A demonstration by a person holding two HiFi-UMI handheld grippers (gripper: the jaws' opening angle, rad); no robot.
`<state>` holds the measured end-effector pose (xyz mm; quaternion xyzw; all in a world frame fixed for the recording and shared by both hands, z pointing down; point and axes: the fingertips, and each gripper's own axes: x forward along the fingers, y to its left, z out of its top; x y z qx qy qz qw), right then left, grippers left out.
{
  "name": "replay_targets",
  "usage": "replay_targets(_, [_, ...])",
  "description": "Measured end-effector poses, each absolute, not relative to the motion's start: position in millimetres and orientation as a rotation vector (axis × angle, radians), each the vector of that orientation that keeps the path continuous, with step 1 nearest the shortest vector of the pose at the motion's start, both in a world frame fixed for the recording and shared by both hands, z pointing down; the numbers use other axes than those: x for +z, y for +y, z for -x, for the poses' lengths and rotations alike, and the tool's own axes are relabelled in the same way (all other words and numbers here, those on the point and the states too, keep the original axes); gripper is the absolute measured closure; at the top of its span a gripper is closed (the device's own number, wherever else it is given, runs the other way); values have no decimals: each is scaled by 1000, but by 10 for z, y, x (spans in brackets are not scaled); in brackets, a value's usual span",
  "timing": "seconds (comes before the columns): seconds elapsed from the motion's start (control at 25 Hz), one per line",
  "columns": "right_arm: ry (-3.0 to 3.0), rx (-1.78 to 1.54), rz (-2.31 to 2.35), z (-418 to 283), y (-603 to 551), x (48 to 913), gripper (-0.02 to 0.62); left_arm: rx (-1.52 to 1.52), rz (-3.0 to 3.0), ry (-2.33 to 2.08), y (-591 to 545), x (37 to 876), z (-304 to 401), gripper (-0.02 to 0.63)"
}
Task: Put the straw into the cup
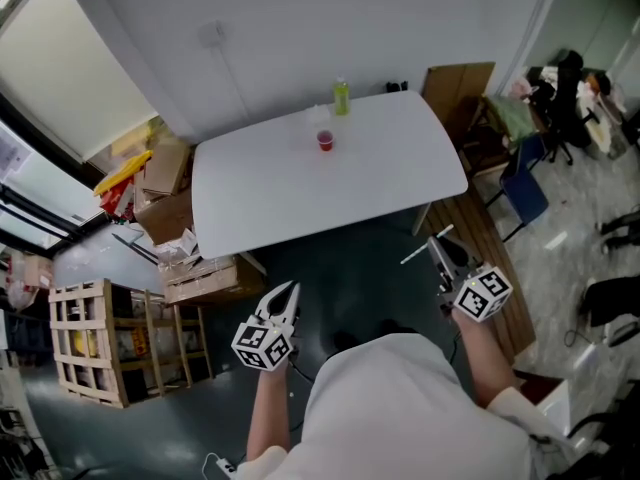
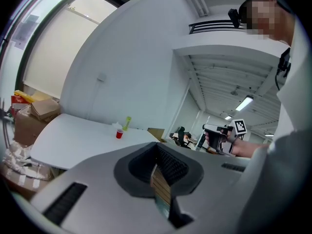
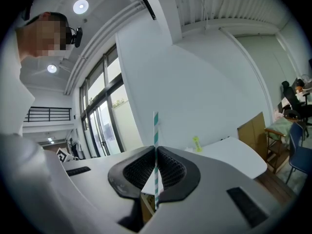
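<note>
Straw, striped, clamped between the closed jaws of the right hand-held gripper, held well short of the table.
The cup, small and red, stands on the table toward its far edge, with a green bottle just behind it at the table's back. The person stands off the table's near side. The left hand-held gripper has its jaws pressed together with nothing between them. Cardboard boxes are piled off the table's left end.
</note>
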<state>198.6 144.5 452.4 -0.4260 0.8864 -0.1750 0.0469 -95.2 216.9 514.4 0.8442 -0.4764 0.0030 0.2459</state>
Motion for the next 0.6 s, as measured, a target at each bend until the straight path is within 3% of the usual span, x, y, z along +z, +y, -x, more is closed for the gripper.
replay_targets(0.6, [2716,-528,1304,-1698,1494,4554,552,2,-2289,-1299,2189,5257,1283,604])
